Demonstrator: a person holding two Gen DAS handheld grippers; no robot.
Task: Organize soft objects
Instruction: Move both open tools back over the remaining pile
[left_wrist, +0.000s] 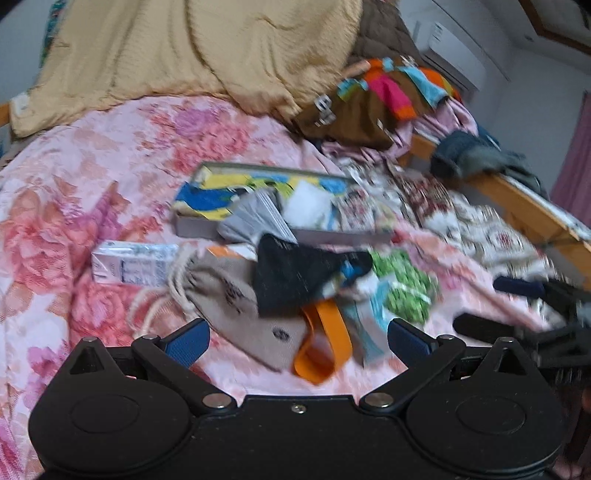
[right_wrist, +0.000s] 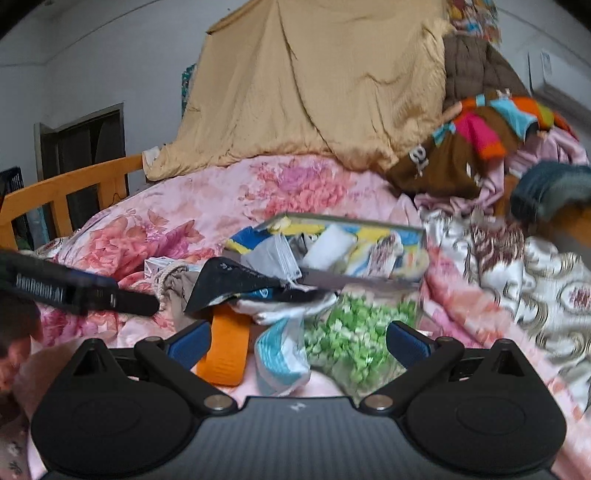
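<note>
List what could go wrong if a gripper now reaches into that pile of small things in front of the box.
1. The black cloth lies over the beige drawstring pouch and the orange strap, so a grab could lift several at once.
2. The pouch's cord loops loose and might snag a finger of the open left gripper.
3. The shallow box sits tilted on the soft quilt; a nudge may spill it. The open right gripper is closest.
</note>
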